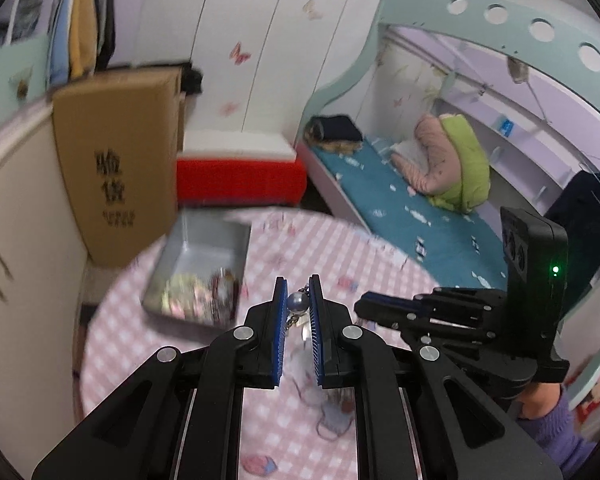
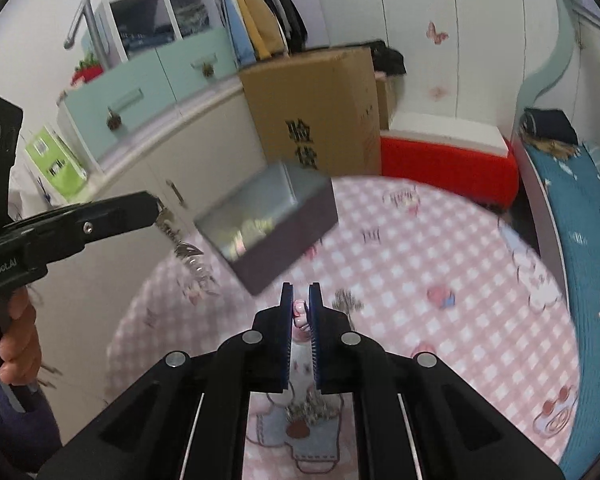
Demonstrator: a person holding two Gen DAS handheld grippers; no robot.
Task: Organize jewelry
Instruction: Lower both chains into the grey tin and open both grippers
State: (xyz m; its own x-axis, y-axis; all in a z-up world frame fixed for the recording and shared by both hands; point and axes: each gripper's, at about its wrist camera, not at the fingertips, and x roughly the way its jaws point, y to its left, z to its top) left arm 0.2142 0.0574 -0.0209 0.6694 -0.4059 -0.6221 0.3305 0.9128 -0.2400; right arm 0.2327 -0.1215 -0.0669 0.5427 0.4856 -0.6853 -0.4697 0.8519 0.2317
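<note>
My left gripper (image 1: 299, 300) is shut on a necklace by its grey-blue pearl bead (image 1: 297, 303), held above the table. Its silver chain (image 2: 190, 258) hangs from the left gripper (image 2: 156, 205) in the right wrist view. My right gripper (image 2: 300, 310) is shut on a small pink-and-white jewelry piece (image 2: 300, 314), and a bunch of silvery chain (image 2: 312, 408) shows below, between the fingers. In the left wrist view the right gripper (image 1: 362, 306) sits just right of the left one. A grey open box (image 1: 236, 246) (image 2: 300, 216) holding several jewelry items lies ahead on the table, blurred.
The round table (image 1: 380, 264) has a pink checked cloth with cartoon prints. A tall cardboard carton (image 1: 120, 152) stands behind the box, beside a cream cabinet (image 1: 16, 240). A red stool (image 1: 240, 180) and a bed (image 1: 420, 216) lie beyond the table. A person's hand (image 2: 18, 340) holds the left gripper.
</note>
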